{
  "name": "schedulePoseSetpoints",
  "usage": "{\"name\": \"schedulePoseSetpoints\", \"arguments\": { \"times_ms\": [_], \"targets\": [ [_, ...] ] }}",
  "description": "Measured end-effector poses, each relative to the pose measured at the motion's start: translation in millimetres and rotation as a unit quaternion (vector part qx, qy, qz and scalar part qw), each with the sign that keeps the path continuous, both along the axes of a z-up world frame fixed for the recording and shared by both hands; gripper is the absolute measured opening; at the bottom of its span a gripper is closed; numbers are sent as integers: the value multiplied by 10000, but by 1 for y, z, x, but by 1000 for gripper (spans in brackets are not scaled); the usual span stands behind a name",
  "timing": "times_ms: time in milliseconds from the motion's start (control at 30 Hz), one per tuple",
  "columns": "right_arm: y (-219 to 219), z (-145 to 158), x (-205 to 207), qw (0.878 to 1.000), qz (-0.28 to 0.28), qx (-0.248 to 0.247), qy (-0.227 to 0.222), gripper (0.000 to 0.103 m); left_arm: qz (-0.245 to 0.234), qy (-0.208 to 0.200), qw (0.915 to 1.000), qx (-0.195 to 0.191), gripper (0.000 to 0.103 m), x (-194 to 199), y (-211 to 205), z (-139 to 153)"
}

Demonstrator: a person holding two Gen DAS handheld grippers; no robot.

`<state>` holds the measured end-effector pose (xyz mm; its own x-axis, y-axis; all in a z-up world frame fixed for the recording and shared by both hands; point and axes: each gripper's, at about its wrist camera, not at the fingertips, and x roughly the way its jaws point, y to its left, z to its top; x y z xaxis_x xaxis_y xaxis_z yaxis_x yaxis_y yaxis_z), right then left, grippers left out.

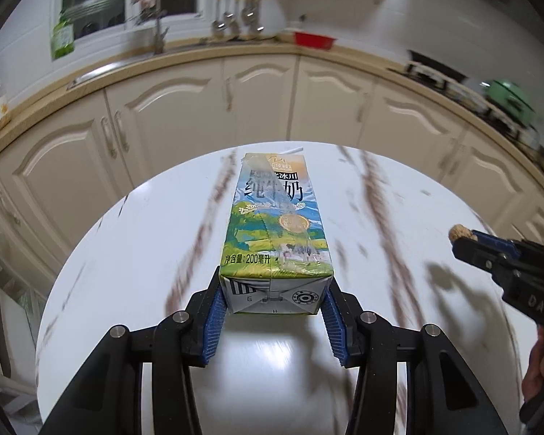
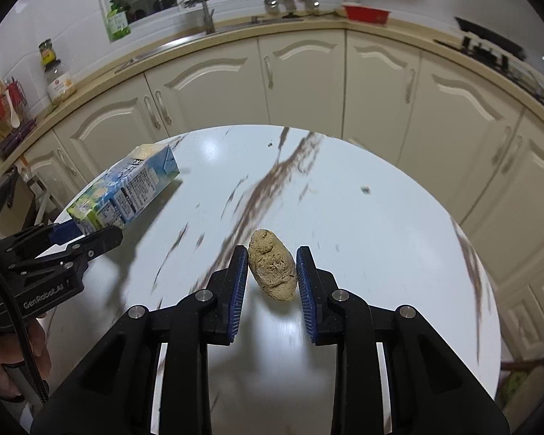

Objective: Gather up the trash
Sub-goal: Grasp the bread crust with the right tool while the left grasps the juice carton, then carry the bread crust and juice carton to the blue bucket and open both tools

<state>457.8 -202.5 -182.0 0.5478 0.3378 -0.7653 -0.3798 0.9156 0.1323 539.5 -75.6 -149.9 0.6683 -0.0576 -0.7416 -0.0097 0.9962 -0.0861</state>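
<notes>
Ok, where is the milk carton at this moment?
The milk carton is clamped by its bottom end in the left gripper above the round marble table; in the right wrist view it sits far left.

Glossy white marble-look tabletop (image 2: pixel 344 224) with brown veining, printed paperboard milk carton (image 1: pixel 275 224) under shiny film, rough matt tan lump (image 2: pixel 273 270), black plastic tool (image 2: pixel 270 275) with ribbed blue pads (image 2: pixel 237 282)

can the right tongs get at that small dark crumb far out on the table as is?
Probably not as is: the right tongs already hold a tan crumpled lump between the pads. The small dark crumb lies unobstructed on the white marble round table.
</notes>
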Motion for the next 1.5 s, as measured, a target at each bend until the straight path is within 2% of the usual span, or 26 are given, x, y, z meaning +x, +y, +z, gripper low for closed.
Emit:
{"name": "schedulePoseSetpoints", "arguments": {
  "times_ms": [167, 367, 400, 600, 767, 1000, 1100, 1267, 1367, 1500],
  "targets": [
    [-23, 12, -57, 9993, -335, 105, -101, 26, -251, -112, 9994, -210, 44, -56, -2, 7],
    [-46, 21, -124, 9976, -642, 175, -191, 26, -520, -308, 9979, -238, 44, -136, -6, 27],
    [-51, 23, -133, 9972, -685, 194, -219, 26, -560, -359, 9975, -249, 44, -160, -3, 35],
    [-91, 40, -183, 9932, -1051, 236, -440, 26, -1037, -749, 9913, -308, 44, -240, -33, 57],
    [-136, 57, -222, 9861, -1497, 288, -655, 26, -1667, -1109, 9790, -382, 44, -291, -78, 74],
    [-206, 66, -274, 9688, -2278, 483, -848, 26, -2567, -1285, 9567, -483, 44, -340, -135, 81],
    [-238, 57, -287, 9613, -2583, 555, -777, 26, -2958, -1139, 9471, -497, 44, -352, -158, 73],
    [-289, 27, -295, 9471, -3067, 825, -470, 26, -3693, -653, 9267, -252, 44, -376, -205, 41],
    [-319, -10, -300, 9364, -3367, 987, -85, 26, -4016, -249, 9154, -121, 44, -389, -230, 12],
    [-349, -64, -303, 9259, -3556, 1176, 498, 26, -4234, 236, 9056, 45, 44, -391, -256, -18]
  ]
}}
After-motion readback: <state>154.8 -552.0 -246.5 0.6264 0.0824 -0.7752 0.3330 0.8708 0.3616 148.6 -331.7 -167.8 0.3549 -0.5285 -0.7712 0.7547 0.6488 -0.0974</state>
